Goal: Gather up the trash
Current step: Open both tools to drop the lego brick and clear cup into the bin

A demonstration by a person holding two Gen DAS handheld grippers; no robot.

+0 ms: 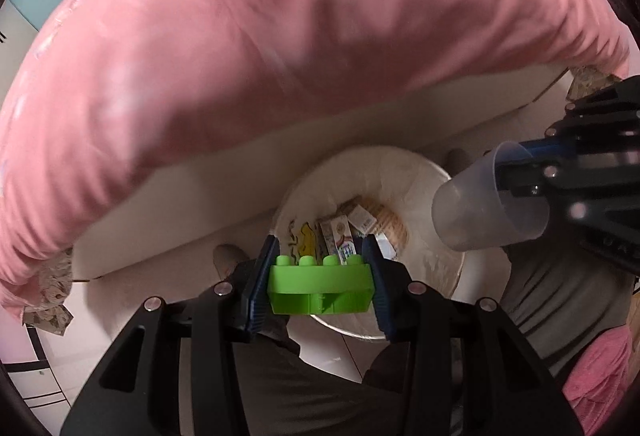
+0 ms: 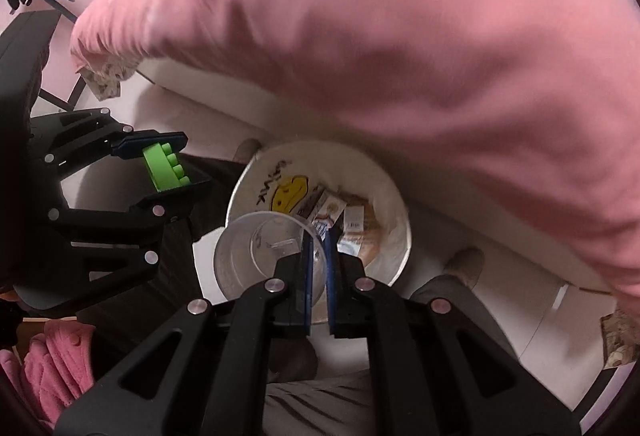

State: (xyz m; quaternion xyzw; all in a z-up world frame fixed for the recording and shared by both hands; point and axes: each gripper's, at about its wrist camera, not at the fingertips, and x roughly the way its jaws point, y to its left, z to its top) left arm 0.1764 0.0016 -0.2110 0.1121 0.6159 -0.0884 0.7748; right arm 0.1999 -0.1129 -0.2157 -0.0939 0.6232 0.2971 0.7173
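My left gripper [image 1: 321, 268] is shut on a green toy brick [image 1: 320, 286] and holds it over the near rim of a white trash bin [image 1: 420, 172] on the floor. The bin holds cartons and wrappers [image 1: 344, 232]. My right gripper [image 2: 318, 256] is shut on the rim of a clear plastic cup [image 2: 256, 256], held above the bin's [image 2: 396, 204] near-left edge. The right gripper and cup [image 1: 480, 212] show at the right of the left wrist view. The left gripper with the brick [image 2: 164, 168] shows at the left of the right wrist view.
A bed with a pink sheet [image 1: 280, 48] and white frame [image 1: 224, 204] rises just beyond the bin. The person's grey-trousered legs [image 1: 560, 288] and feet [image 2: 464, 264] flank the bin. A pink garment [image 2: 52, 368] lies at the lower left. A dark stand [image 2: 24, 48] is left.
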